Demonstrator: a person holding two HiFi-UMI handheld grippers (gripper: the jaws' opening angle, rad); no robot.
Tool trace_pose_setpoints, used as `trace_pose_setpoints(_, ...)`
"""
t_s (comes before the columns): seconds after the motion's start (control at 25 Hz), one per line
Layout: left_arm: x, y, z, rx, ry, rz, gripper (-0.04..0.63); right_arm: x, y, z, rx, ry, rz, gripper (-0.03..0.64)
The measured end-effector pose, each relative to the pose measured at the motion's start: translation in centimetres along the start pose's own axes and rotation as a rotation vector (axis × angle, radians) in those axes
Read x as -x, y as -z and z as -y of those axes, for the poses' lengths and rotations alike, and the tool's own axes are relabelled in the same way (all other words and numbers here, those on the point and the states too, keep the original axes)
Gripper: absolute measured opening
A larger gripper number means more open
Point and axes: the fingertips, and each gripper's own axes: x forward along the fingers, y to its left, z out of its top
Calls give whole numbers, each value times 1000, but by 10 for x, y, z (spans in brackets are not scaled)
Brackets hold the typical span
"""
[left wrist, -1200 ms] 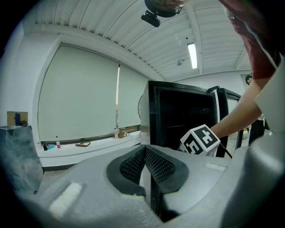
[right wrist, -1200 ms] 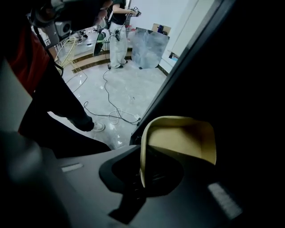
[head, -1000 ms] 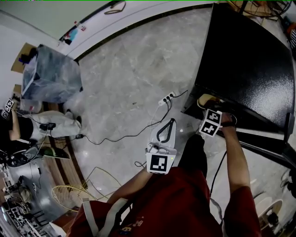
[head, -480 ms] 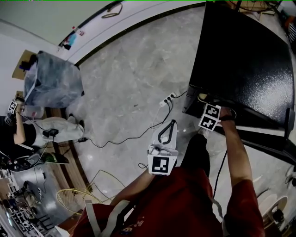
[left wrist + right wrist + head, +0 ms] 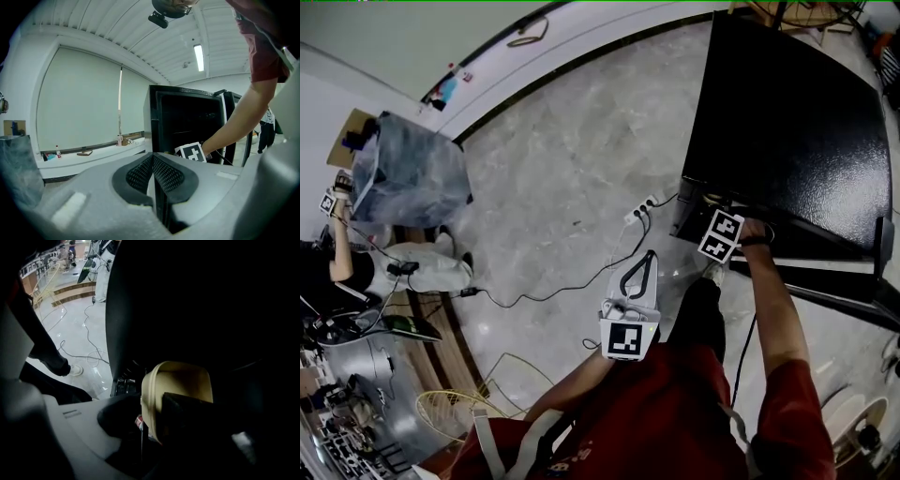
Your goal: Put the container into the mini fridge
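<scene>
The black mini fridge (image 5: 797, 131) stands open on the floor at the right. My right gripper (image 5: 150, 423) reaches into its dark inside; in the head view only its marker cube (image 5: 720, 234) shows at the fridge mouth. A beige container (image 5: 180, 380) sits between its jaws, which are opening: the left pad stands off the container's rim with a gap showing. My left gripper (image 5: 648, 255) hangs over the floor left of the fridge, its pads (image 5: 153, 161) shut together on nothing.
A power strip (image 5: 639, 202) and cables trail across the marble floor in front of the fridge. A plastic-wrapped bin (image 5: 408, 164) stands at the far left, with a seated person (image 5: 422, 262) beside it. A wire hoop (image 5: 487, 394) lies at the lower left.
The right gripper has pushed further into the fridge; the beige container seen at the fridge mouth in the head view is now out of sight inside. The left gripper has barely moved.
</scene>
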Motion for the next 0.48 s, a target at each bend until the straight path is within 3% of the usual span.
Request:
trace_pose_setpoints(0.24, 1, 1, 0, -14, 15, -3, 5, 4, 2, 2, -74, 7, 12, 287)
trace_pose_setpoints(0.48, 1, 0, 3, -6, 40, 3, 5, 16, 1, -5, -119, 55, 29, 301)
